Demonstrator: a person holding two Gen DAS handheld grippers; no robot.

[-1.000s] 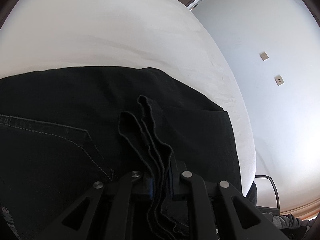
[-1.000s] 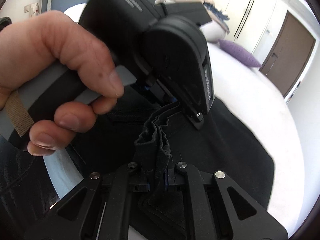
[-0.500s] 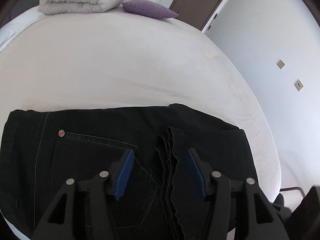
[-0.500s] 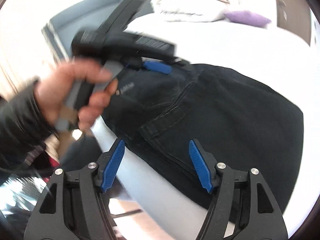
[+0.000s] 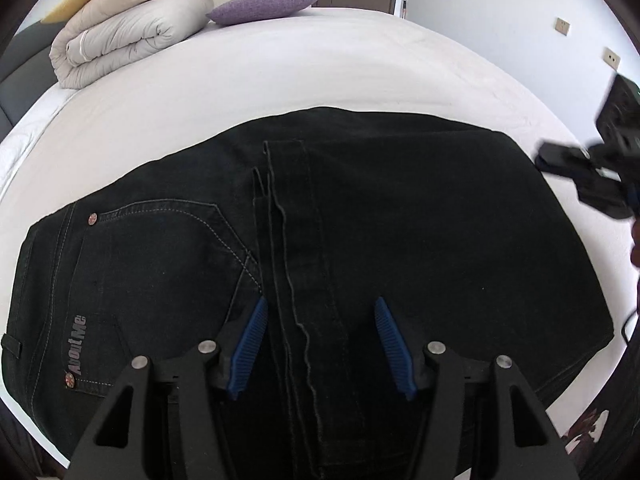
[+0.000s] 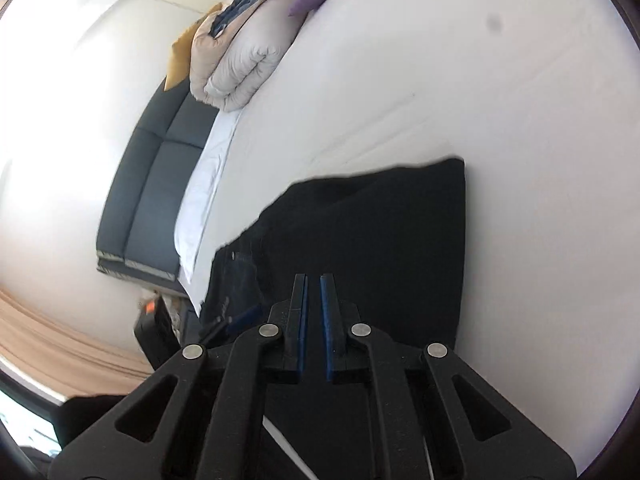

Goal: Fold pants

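Fingers (image 5: 320, 346) apart over folded black pants (image 5: 420, 220) — nothing gripped.

Left gripper (image 5: 318, 348) agape, right gripper (image 6: 314, 320) closing

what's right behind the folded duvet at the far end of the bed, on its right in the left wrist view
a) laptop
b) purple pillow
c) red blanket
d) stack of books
b, the purple pillow lies on the white bed just right of the rolled duvet.
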